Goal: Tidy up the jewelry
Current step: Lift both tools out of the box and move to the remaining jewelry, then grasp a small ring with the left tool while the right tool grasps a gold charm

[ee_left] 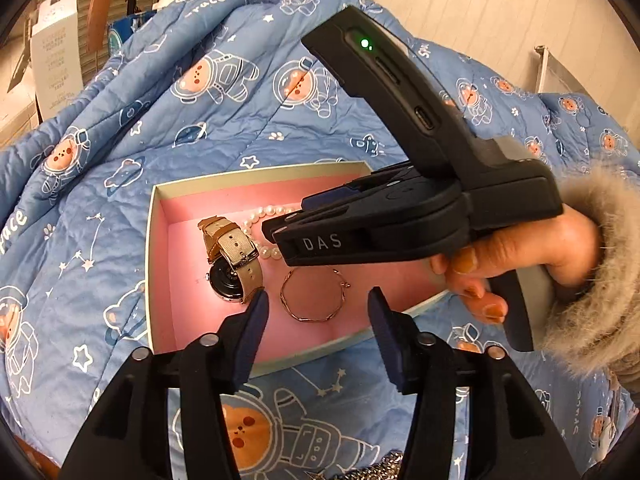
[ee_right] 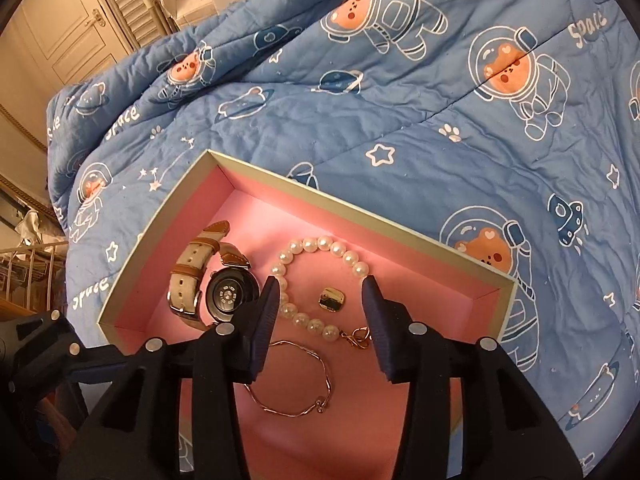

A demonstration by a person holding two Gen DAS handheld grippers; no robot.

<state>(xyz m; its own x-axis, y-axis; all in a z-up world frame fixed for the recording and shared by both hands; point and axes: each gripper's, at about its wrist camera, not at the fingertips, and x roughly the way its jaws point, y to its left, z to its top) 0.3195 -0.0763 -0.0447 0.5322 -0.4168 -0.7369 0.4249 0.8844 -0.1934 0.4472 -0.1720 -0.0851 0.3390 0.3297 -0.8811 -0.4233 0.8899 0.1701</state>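
Observation:
A shallow box with a pink inside [ee_left: 160,240] [ee_right: 168,224] lies on the bed. In it are a watch with a beige strap [ee_left: 230,258] [ee_right: 204,280], a pearl bracelet [ee_left: 260,216] [ee_right: 320,246], a thin rose-gold bangle [ee_left: 312,296] [ee_right: 296,380] and a small gold piece [ee_right: 331,300]. My left gripper [ee_left: 316,308] is open and empty above the bangle. My right gripper [ee_right: 320,304] is open and empty over the pearl bracelet; in the left wrist view its fingertips [ee_left: 280,236] hang over the box and hide part of the pearls.
A blue quilt with astronaut bears [ee_left: 240,120] [ee_right: 440,120] covers the bed. A sparkly silver chain [ee_left: 380,466] lies on the quilt at the near edge. A white door and shutters [ee_right: 80,20] stand beyond the bed. A white carton [ee_left: 56,60] stands at the far left.

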